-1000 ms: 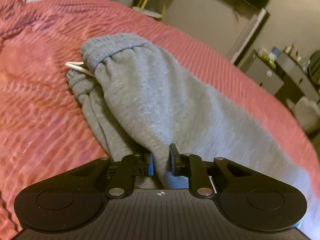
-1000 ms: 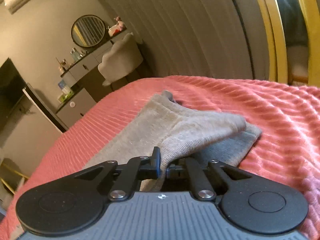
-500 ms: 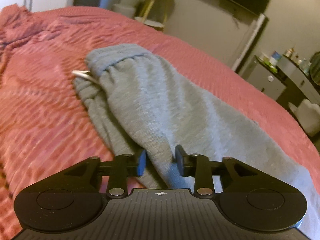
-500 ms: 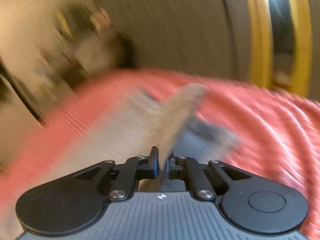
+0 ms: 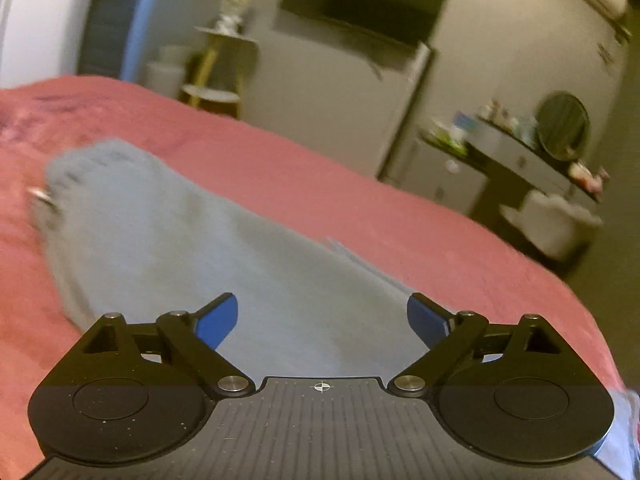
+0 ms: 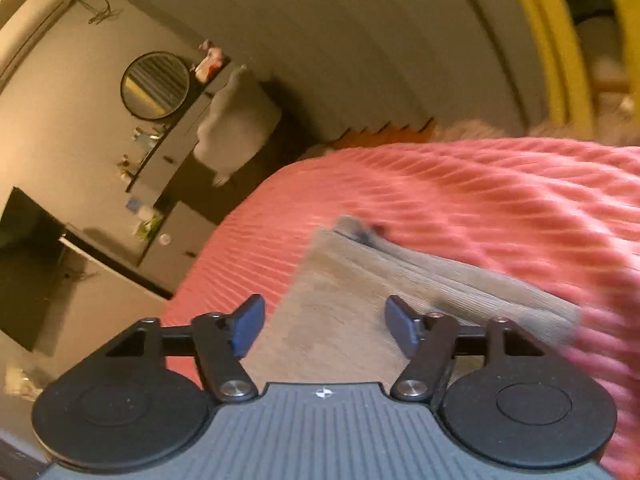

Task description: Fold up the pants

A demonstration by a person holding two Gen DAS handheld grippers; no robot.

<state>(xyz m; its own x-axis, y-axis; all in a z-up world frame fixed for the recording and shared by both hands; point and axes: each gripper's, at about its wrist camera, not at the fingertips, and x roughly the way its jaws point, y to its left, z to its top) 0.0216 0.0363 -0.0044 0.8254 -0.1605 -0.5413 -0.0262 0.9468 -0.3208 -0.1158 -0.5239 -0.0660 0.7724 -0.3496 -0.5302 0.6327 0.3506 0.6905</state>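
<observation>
On the coral ribbed bedspread (image 5: pixel 360 208) your grey sweatpants (image 5: pixel 192 248) lie folded lengthwise — cuffs (image 6: pixel 440 280) stacked at one end. Your left gripper (image 5: pixel 322 318) and right gripper (image 6: pixel 323 326) have just been opening; both stand spread above the fabric, pinching nothing.

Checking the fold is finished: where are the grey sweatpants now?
The grey sweatpants lie folded lengthwise on the pink bedspread, ahead of both open claws, held by neither.

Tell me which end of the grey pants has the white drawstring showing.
The waistband end, far from the left claw at the upper left. A white drawstring pokes out beside it; the cuff end shows none.
</observation>
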